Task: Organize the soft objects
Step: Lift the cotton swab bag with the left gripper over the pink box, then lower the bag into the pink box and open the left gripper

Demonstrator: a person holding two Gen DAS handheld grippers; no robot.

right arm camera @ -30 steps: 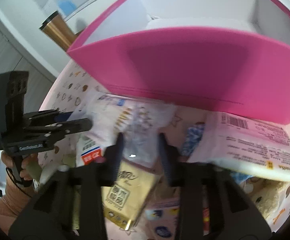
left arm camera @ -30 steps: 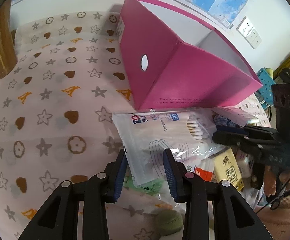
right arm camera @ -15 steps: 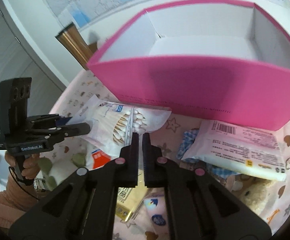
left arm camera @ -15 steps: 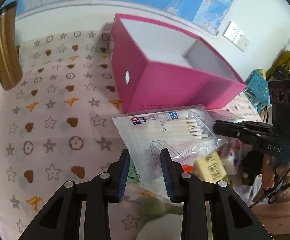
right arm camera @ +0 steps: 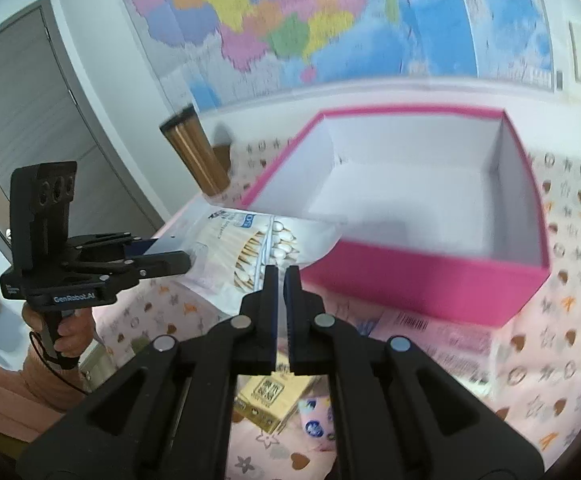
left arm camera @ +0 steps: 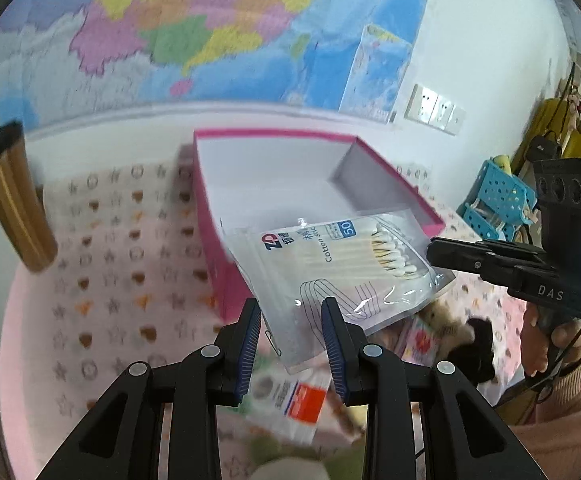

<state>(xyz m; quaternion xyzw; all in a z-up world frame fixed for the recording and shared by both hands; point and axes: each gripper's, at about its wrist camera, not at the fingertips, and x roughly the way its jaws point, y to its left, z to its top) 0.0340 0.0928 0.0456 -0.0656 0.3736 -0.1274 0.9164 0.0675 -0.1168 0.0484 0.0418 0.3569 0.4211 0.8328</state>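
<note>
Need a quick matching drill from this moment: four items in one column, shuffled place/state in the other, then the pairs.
Items:
1. cotton swab bag
2. pink box
3. gold tumbler
4. yellow tissue pack

States:
A. lying on the patterned cloth, below the right gripper
B. held off the table by both grippers
C. open, nothing inside
D. standing upright, left of the box

Pairs: 1-B, 2-C, 3-D, 4-A
</note>
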